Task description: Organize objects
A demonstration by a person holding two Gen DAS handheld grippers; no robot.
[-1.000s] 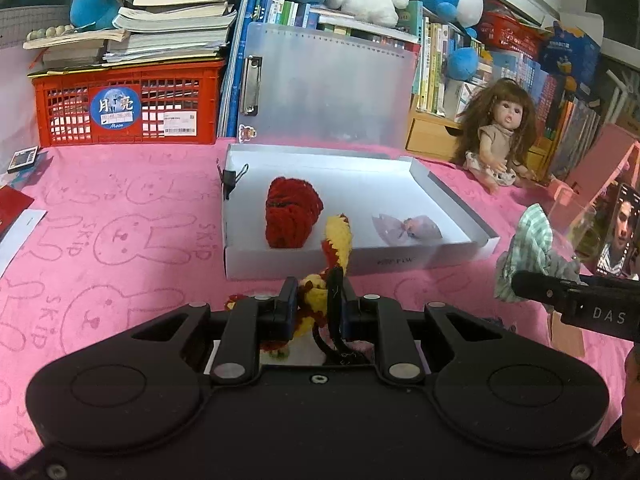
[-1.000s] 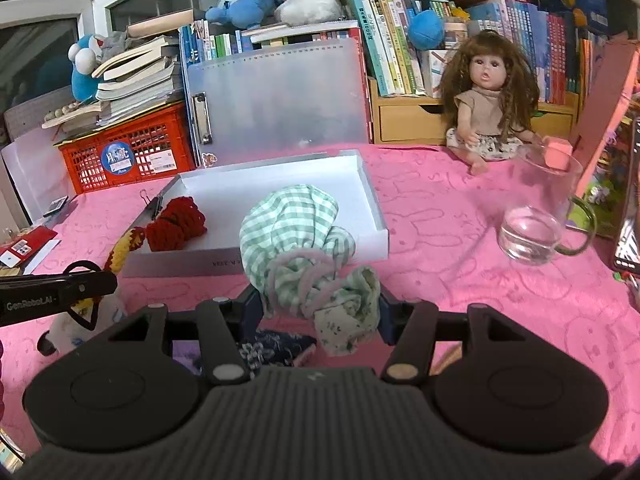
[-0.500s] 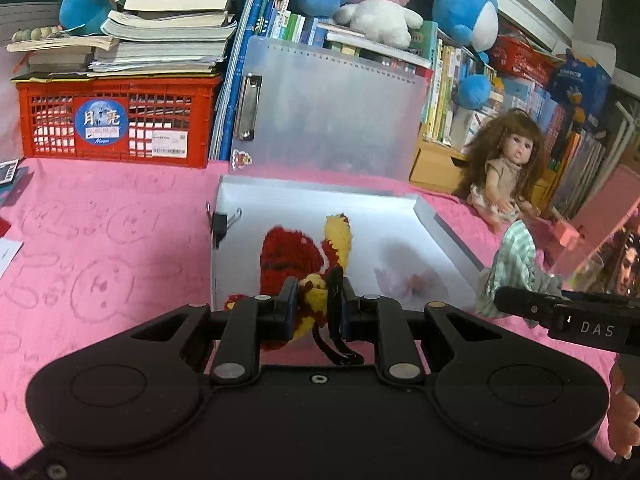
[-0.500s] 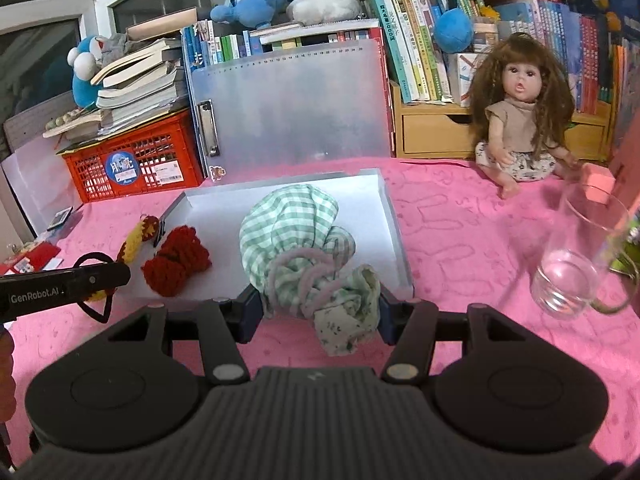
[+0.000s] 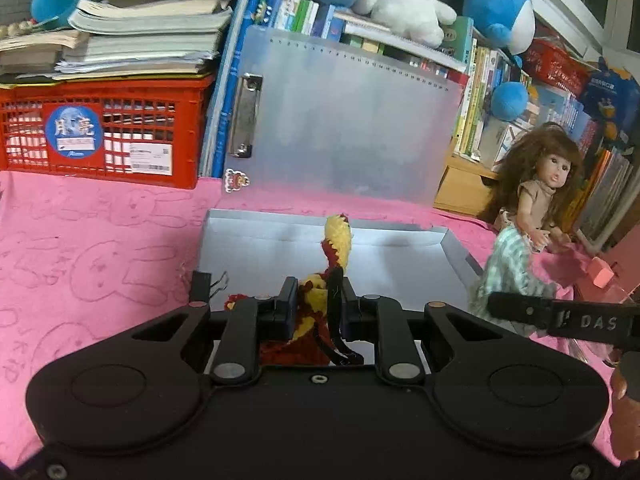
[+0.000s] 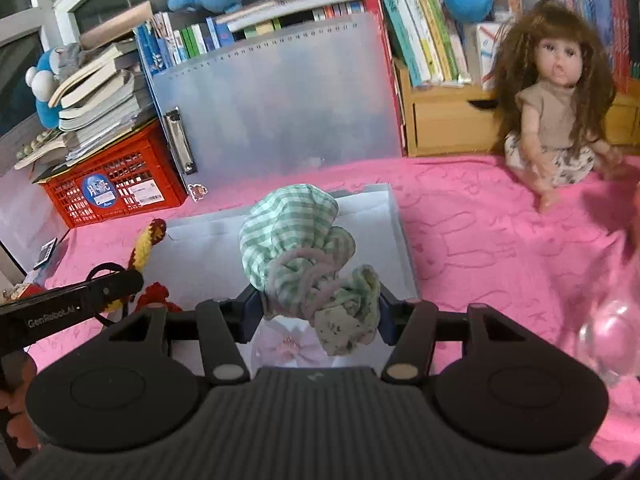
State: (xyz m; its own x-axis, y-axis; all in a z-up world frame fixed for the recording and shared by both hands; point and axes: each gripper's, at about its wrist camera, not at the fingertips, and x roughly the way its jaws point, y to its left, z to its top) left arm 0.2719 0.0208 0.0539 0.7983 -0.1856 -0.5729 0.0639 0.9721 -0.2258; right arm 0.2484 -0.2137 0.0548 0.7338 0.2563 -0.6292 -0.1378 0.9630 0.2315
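desk (image 5: 100, 248): pink bunny-print cloth cover.
white tray (image 6: 394, 220): on desk; pink bow (image 6: 294, 346) inside.
right tool (image 6: 318, 312): clamped on green checked scrunchie (image 6: 292, 232), above tray.
left tool (image 5: 316, 308): pinched tight on yellow-red crochet piece (image 5: 338, 240), above tray.

I'm looking into what seems a child's room at home: a pink bunny-print cloth (image 5: 100, 248) is covering the table, and along its far edge a doll (image 6: 556, 120) is sitting, plush toys (image 5: 400, 4) are lying on rows of books (image 6: 420, 32), and a red crate (image 5: 104, 132) is carrying stacked papers.
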